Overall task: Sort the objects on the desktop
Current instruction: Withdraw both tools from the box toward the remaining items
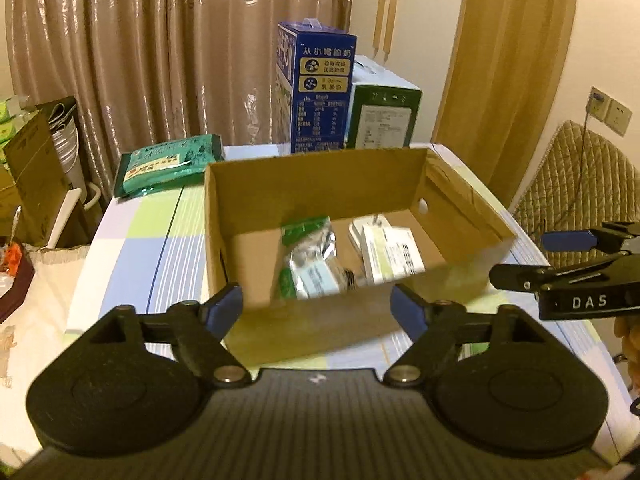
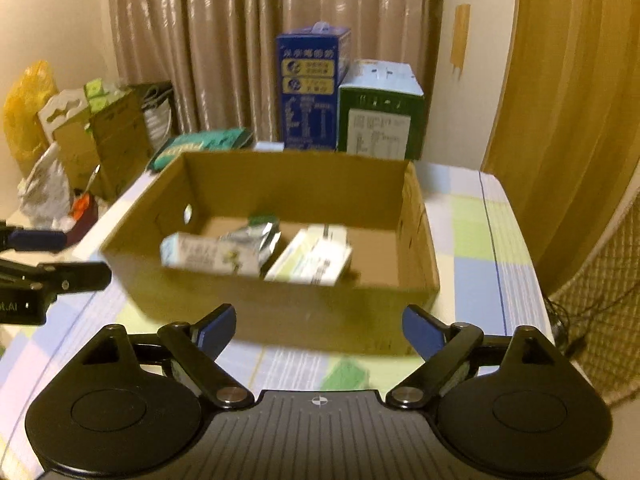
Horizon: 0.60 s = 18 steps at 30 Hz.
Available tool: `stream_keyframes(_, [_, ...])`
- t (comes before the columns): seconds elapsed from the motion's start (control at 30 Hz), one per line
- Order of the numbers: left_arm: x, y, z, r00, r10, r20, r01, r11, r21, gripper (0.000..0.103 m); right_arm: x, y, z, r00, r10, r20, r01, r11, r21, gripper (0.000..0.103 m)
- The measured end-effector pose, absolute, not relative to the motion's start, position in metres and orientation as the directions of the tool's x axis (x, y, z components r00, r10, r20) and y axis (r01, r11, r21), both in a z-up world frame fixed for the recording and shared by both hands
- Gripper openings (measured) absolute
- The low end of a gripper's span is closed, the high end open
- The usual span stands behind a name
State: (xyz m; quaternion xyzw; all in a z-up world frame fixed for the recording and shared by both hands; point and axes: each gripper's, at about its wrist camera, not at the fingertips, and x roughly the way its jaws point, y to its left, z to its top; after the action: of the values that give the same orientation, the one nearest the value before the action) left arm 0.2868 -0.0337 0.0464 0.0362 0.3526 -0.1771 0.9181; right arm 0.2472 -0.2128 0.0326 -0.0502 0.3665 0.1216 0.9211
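1. left gripper (image 1: pixel 318 306) stood wide apart, nothing between its pads.
2. right gripper (image 2: pixel 318 326) likewise gaped empty.
3. packets (image 1: pixel 310 258) lay inside the cardboard box (image 1: pixel 320 176) on the table (image 1: pixel 132 240).

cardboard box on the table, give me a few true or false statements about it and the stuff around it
1. The cardboard box is empty. False: packets and small cartons lie inside it.
2. A tall blue carton stands behind the box. True.
3. The left claw grips a packet. False: it is open, with nothing between its fingers.
4. A green packet lies on the table outside the box. True.
5. The right claw is open. True.
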Motion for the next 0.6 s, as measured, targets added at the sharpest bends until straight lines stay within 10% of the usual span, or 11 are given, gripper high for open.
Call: stream_keyframes(0.6, [0.156, 0.003, 0.04, 0.69, -0.249, -0.68, 0.282, 0.957, -0.065, 0.096, 0.128, -0.209, 0.034, 0.682, 0.134, -0.719, -0.197, 0.98, -0.004, 0.097])
